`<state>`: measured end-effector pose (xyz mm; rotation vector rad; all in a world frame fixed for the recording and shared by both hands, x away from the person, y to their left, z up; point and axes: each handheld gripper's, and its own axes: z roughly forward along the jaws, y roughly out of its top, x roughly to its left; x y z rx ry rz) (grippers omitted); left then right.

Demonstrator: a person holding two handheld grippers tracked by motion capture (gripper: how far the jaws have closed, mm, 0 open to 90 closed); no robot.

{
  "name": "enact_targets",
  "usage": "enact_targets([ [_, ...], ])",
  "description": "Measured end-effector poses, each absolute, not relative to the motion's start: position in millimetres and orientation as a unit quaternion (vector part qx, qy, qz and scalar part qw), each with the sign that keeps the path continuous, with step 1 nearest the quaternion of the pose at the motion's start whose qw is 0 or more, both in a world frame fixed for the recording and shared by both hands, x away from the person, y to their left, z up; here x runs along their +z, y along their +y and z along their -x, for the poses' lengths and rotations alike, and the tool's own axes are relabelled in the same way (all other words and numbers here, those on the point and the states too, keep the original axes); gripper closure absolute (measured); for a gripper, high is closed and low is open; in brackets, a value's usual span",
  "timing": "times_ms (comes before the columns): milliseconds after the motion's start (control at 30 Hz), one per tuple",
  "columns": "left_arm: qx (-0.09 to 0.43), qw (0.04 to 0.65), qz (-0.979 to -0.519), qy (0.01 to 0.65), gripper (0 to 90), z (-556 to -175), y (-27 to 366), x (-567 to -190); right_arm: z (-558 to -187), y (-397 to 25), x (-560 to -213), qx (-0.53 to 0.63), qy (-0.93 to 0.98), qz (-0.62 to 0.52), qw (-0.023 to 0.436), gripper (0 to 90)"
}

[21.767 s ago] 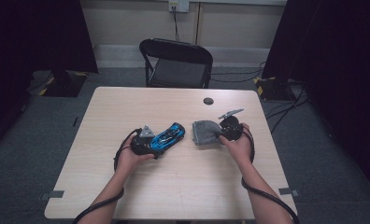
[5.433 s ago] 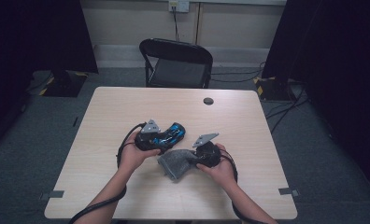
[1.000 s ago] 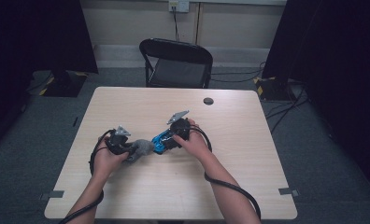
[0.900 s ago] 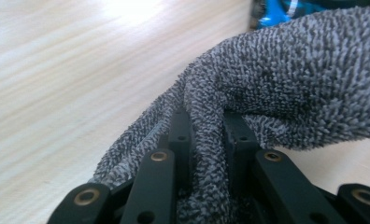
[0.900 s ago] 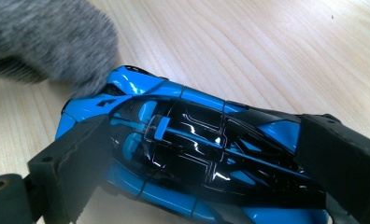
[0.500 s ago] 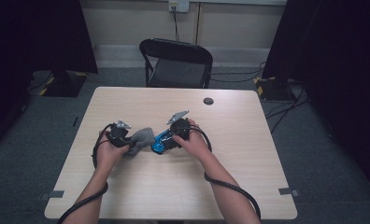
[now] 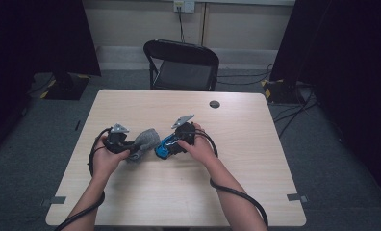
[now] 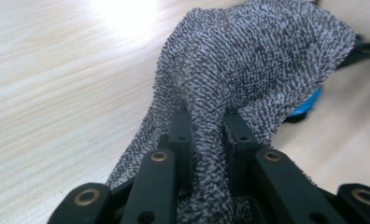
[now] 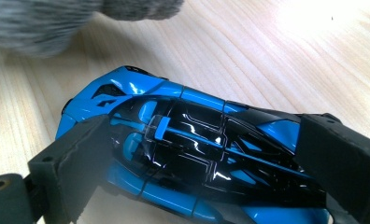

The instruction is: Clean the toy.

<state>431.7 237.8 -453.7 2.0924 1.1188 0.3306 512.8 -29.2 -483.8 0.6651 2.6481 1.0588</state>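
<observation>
The left gripper (image 8: 206,140) has its jaws pinched narrow on a fold of the grey cloth (image 8: 248,70), which bunches up just ahead of them on the table (image 7: 179,192), while the right gripper (image 9: 197,154) – jaws wide – clasps the blue toy car (image 9: 183,144) crosswise between its pads, the cloth lying just beyond the car's nose.
</observation>
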Motion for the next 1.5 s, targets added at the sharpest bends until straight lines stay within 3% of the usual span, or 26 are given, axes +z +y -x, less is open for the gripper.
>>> enact_targets([
  [1000,0.058,0.425,-0.83,0.357,76.3,-385,216,-448,-511,-24,-482,0.349,0.903,-0.229,0.103,3.9],
  [1500,0.023,0.411,-0.865,0.286,76.2,-370,180,-455,-512,-25,-482,0.351,0.903,-0.228,0.101,3.9],
])
